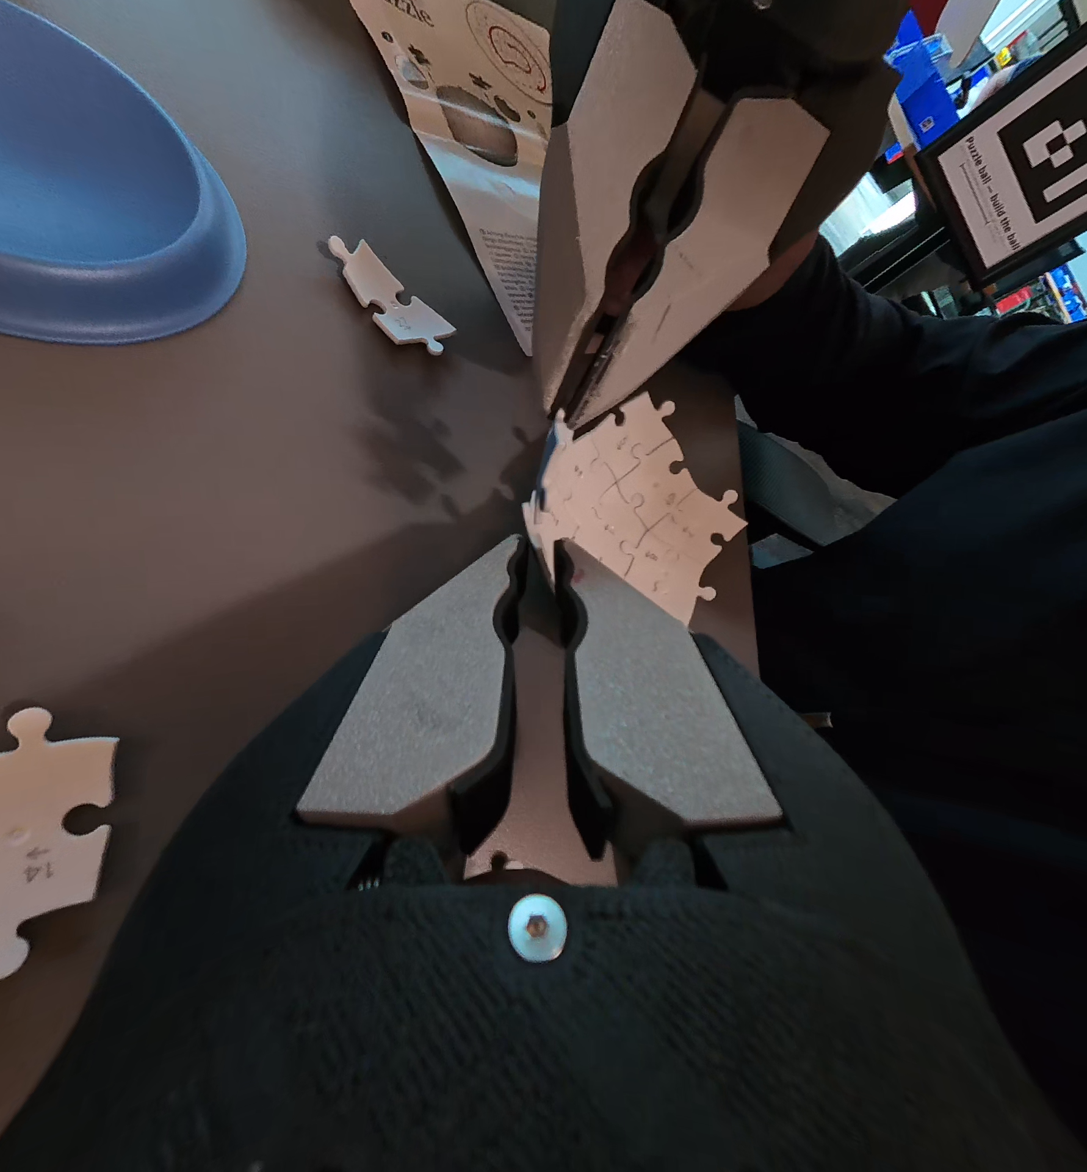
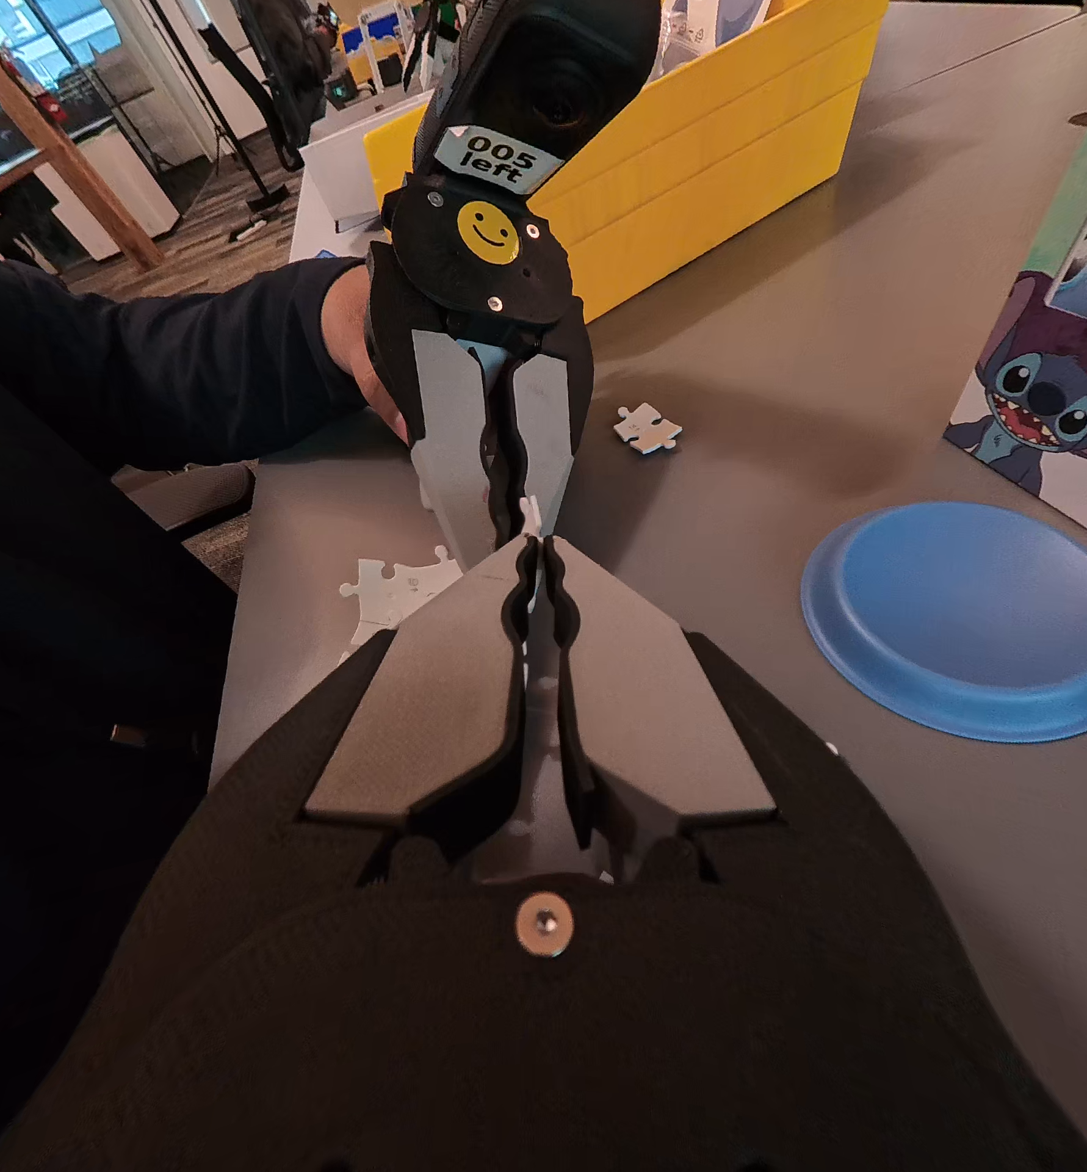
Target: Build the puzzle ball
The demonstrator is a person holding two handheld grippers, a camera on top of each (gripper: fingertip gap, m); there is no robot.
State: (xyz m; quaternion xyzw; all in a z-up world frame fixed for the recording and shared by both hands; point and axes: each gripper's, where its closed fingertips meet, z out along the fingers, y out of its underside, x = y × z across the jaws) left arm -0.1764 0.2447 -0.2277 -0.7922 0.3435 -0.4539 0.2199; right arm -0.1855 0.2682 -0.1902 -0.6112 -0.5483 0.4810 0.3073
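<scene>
At frame centre in the left wrist view, the joined puzzle sheet (image 1: 639, 507) is pinched from below by the left gripper (image 1: 540, 548) and from above by the right gripper (image 1: 566, 412), tips nearly meeting, while loose pieces (image 1: 395, 298) lie at upper left.

1. Puzzle pieces (image 1: 639, 507): white.
2. Dish (image 2: 972, 618): blue.
3. Tabletop (image 1: 211, 507): grey-brown.
4. Bin (image 2: 705, 165): yellow.
5. Tongs (image 1: 539, 552): grey fingers (image 1: 426, 710), black body.
6. Sticker (image 2: 488, 231): yellow, smiley pattern.
</scene>
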